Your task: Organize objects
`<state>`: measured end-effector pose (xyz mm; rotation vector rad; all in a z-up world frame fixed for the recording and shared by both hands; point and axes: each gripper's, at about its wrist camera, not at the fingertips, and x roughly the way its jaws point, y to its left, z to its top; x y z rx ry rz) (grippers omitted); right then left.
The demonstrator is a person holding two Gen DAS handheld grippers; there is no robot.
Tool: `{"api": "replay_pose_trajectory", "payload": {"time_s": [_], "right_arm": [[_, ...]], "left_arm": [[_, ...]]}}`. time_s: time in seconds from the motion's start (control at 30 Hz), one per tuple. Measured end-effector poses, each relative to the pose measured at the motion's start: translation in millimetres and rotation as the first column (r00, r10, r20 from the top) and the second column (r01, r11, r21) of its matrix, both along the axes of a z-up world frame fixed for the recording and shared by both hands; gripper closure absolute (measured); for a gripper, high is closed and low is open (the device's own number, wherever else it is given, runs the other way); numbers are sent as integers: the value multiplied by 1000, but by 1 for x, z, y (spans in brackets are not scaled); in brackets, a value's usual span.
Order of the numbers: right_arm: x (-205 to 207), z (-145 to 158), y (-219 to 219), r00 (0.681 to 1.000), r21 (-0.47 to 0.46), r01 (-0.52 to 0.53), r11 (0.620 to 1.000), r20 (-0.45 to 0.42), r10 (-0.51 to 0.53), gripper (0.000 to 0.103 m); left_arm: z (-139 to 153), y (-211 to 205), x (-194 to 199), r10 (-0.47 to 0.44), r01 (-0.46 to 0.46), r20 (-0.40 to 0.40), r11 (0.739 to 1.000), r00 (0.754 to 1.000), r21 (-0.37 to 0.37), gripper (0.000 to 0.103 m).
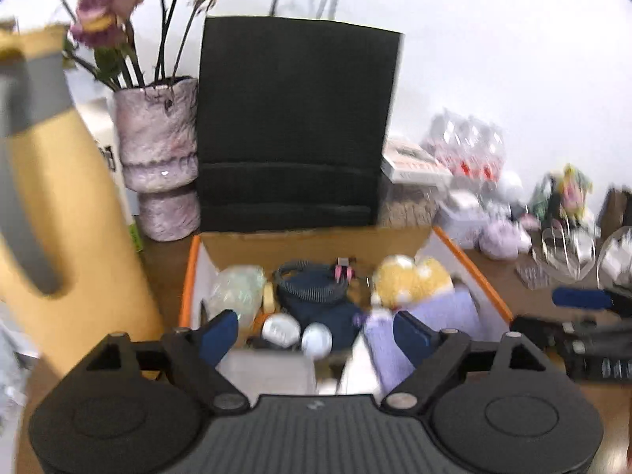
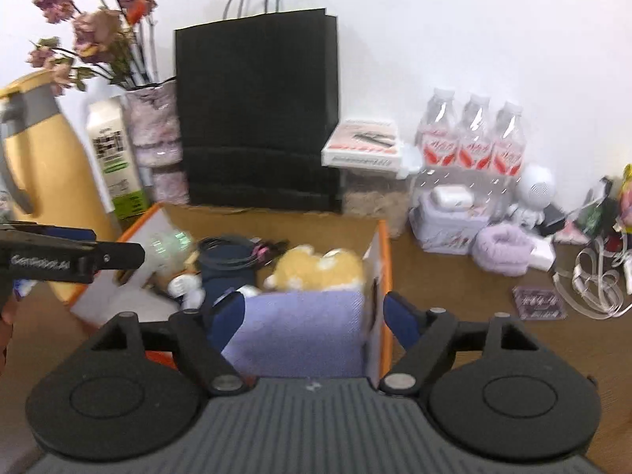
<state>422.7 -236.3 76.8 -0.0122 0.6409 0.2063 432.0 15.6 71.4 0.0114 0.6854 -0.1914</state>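
Both the left gripper (image 1: 316, 331) and the right gripper (image 2: 312, 318) hover with fingers apart and empty over the orange-edged cardboard box (image 2: 385, 260) on the brown wooden surface (image 2: 454, 316). Items such as the yellow plush toy (image 2: 316, 270) and folded lilac cloth (image 2: 300, 331) already lie inside. A good next move, I judge, is to pick one loose item nearby, perhaps the rolled lilac towel (image 2: 501, 249), and approach it squarely.

bag (image 2: 256, 110): matt black paper
box (image 2: 272, 219): plain brown cardboard, orange rim
counter (image 2: 454, 316): smooth brown wood
vase (image 1: 158, 158): rough, mottled purple glaze
towel (image 2: 300, 331): soft lilac cloth
bottles (image 2: 474, 138): clear glossy plastic
jug (image 1: 67, 213): smooth matt yellow
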Motion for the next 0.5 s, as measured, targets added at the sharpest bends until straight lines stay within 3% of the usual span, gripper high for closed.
{"api": "replay_pose_trajectory", "payload": {"time_s": [0.1,0.17,0.27,0.43,0.5], "right_arm": [[-33,5,-6,1000,38,9,999,-8,-9,24],[-76,11,-5,999,31,-13,999,46,12,17],[-153,6,0,989,-31,-46,998,137,50,1],[-261,-13,-1,991,26,-53,998,127,49,0],[-304,-16,-5,993,79,-37,996,117,28,0]], "left_arm": [[14,-1,-62,-30,28,57,999,998,30,15],[18,3,-118,-11,12,130,1000,992,-3,0],[12,2,-193,-18,24,193,999,981,-30,0],[1,-1,-308,-67,72,204,997,977,-17,0],[-3,-1,-349,-35,37,234,999,972,-4,0]]}}
